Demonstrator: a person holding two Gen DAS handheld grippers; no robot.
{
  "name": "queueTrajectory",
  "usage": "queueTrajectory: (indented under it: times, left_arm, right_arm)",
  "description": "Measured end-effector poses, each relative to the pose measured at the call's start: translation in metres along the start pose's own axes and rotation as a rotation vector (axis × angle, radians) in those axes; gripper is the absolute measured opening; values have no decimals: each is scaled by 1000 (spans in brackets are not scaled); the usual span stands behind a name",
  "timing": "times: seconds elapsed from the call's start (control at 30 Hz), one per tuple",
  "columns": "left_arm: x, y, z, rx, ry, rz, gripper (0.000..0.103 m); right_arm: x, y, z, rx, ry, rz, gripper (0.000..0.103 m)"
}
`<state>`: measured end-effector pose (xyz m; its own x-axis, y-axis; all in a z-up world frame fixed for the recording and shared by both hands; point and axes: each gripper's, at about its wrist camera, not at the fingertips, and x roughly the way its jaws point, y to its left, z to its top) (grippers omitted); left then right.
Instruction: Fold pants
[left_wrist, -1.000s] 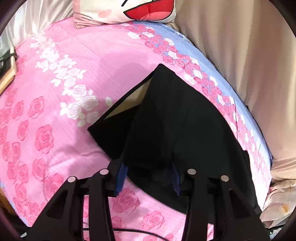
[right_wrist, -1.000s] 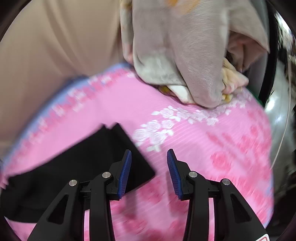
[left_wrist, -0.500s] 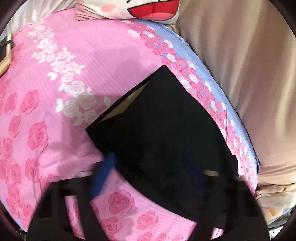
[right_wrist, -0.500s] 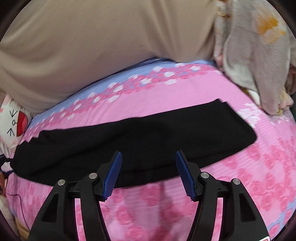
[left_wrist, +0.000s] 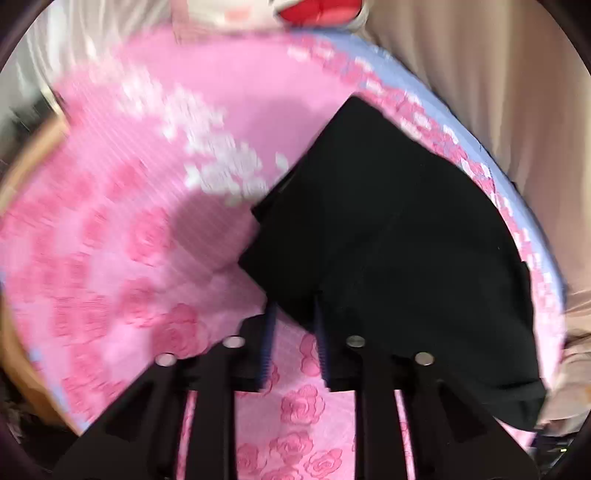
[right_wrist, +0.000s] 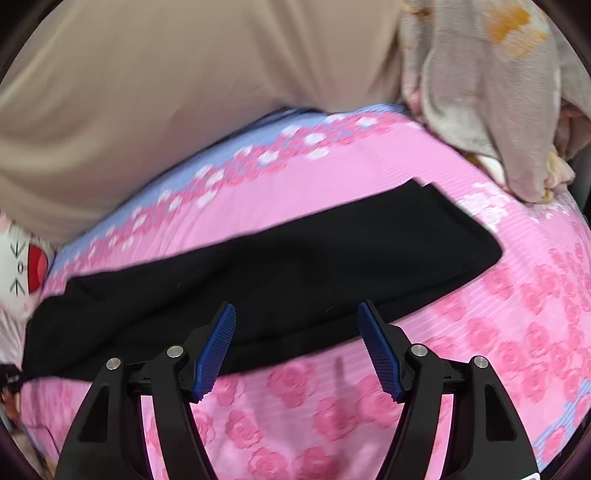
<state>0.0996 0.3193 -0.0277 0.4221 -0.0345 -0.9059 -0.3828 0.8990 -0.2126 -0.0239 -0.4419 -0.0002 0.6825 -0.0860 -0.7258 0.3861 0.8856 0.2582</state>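
The black pants (left_wrist: 388, 236) lie folded lengthwise on a pink rose-print bedsheet (left_wrist: 129, 258). In the left wrist view my left gripper (left_wrist: 293, 317) has its blue pads close together around the near edge of the pants at the waist end. In the right wrist view the pants (right_wrist: 277, 273) stretch as a long band from left to right. My right gripper (right_wrist: 297, 332) is open and empty, just above the near long edge of the band.
A beige curtain (right_wrist: 166, 92) hangs behind the bed. A grey and cream blanket (right_wrist: 491, 92) is heaped at the far right. A cartoon pillow (left_wrist: 295, 11) lies at the head of the bed. A wooden edge (left_wrist: 26, 162) shows at the left.
My left gripper has closed from wide open onto the pants' near edge. My right gripper has swung from the leg end to face the middle of the pants.
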Motion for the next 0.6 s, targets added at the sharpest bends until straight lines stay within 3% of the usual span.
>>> queueTrajectory:
  times: [0.03, 0.1, 0.23, 0.3, 0.43, 0.6]
  left_arm:
    - [-11, -8, -3, 16, -38, 18, 50]
    - [-32, -23, -10, 42, -101, 12, 74]
    - [-65, -52, -33, 89, -212, 33, 75]
    - [-72, -66, -40, 116, -230, 14, 80]
    - [-69, -100, -67, 210, -186, -43, 83]
    - [-52, -130, -86, 280, -142, -47, 83]
  right_arm:
    - [-4, -5, 5, 3, -15, -13, 67]
    - [-6, -11, 17, -12, -29, -54, 67]
    - [14, -18, 42, -70, 13, -106, 67]
    - [37, -18, 52, -115, 59, -125, 68]
    - [69, -33, 75, -152, 56, -288, 68]
    - [106, -80, 109, -8, 117, -270, 67]
